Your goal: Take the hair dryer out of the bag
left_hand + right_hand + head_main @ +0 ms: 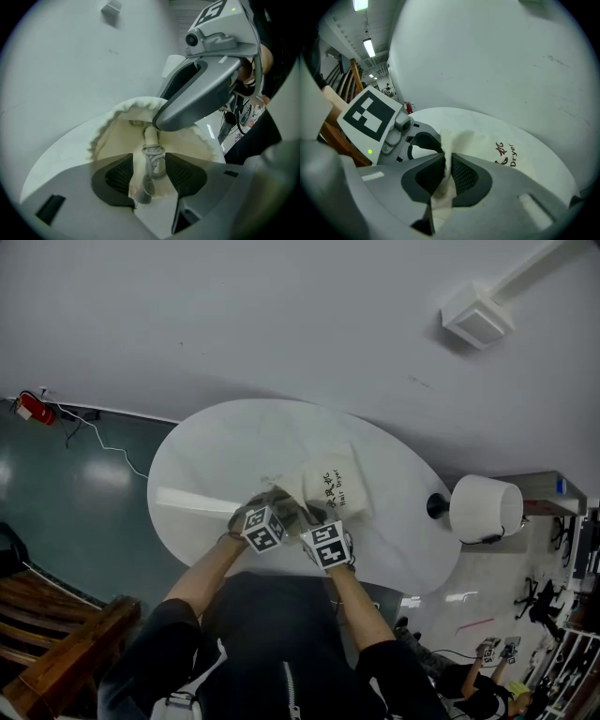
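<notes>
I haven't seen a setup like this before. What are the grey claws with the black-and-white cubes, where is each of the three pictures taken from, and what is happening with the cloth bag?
There is no robot here. A person holds a hand-operated two-jaw gripper in each hand, and the patterned cubes are part of those grippers. The head view comes from a camera on the person's head, looking down at a white oval table with a cream cloth bag printed "Hair Dryer". The other two pictures come from a camera riding on each gripper, looking along its jaws. The right gripper is shut on the bag's edge and holds the mouth open. The left gripper is open at the bag's mouth, with a coiled grey cord between its jaws, not pinched. The dryer's body can't be clearly made out.
</notes>
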The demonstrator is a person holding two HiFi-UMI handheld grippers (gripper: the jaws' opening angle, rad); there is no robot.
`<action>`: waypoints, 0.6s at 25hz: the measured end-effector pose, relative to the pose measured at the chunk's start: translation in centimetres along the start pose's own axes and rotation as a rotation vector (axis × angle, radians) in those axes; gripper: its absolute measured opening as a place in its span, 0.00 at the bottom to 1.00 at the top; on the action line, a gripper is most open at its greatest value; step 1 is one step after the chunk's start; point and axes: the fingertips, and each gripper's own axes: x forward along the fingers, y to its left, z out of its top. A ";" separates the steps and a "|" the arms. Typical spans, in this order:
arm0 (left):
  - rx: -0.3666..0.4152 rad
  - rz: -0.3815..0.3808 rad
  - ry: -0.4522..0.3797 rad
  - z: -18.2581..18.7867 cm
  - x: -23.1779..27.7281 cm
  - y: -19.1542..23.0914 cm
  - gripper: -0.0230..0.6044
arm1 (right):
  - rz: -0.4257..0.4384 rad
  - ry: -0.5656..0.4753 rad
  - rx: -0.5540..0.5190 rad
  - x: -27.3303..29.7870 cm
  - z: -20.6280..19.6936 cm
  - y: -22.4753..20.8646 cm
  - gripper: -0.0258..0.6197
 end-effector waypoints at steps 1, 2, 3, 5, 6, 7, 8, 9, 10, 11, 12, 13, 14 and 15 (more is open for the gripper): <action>0.003 -0.007 0.003 0.1 0.3 -0.1 0.36 | 0.003 -0.003 0.001 -0.1 0.0 -0.1 0.09; 0.005 -0.015 0.006 0.1 0.7 -0.3 0.36 | 0.004 -0.005 -0.001 -0.2 -0.1 -0.2 0.09; 0.004 -0.023 0.008 0.2 1.0 -0.4 0.36 | 0.003 -0.008 -0.006 -0.3 -0.1 -0.3 0.09; 0.001 -0.039 0.016 0.1 1.7 -0.7 0.36 | 0.002 -0.014 -0.009 -0.5 -0.1 -0.5 0.09; 0.001 -0.045 0.022 0.1 2.0 -0.9 0.36 | 0.004 -0.018 -0.006 -0.6 -0.1 -0.6 0.09; 0.000 -0.052 0.028 0.0 2.3 -1.0 0.36 | 0.006 -0.020 -0.003 -0.7 0.0 -0.6 0.09; 0.000 -0.057 0.034 -0.1 2.7 -1.2 0.36 | 0.008 -0.020 0.000 -0.9 0.0 -0.7 0.09; 0.001 -0.060 0.040 -0.2 2.9 -1.4 0.36 | 0.010 -0.021 0.004 -1.0 0.0 -0.7 0.09; 0.002 -0.061 0.046 -0.2 3.2 -1.5 0.36 | 0.012 -0.025 0.008 -1.1 0.0 -0.8 0.09; 0.004 -0.062 0.053 -0.3 3.4 -1.5 0.37 | 0.013 -0.030 0.011 -1.1 -0.1 -0.9 0.09; 0.005 -0.064 0.061 -0.5 3.7 -1.5 0.37 | 0.015 -0.036 0.014 -1.1 -0.1 -0.9 0.09; 0.008 -0.067 0.070 -0.6 3.9 -1.6 0.38 | 0.017 -0.040 0.016 -1.1 -0.1 -1.0 0.09; 0.011 -0.069 0.081 -0.7 4.1 -1.6 0.38 | 0.018 -0.041 0.018 -1.1 -0.1 -1.0 0.09; 0.013 -0.071 0.096 -0.8 4.2 -1.6 0.38 | 0.020 -0.040 0.020 -1.0 -0.2 -1.0 0.09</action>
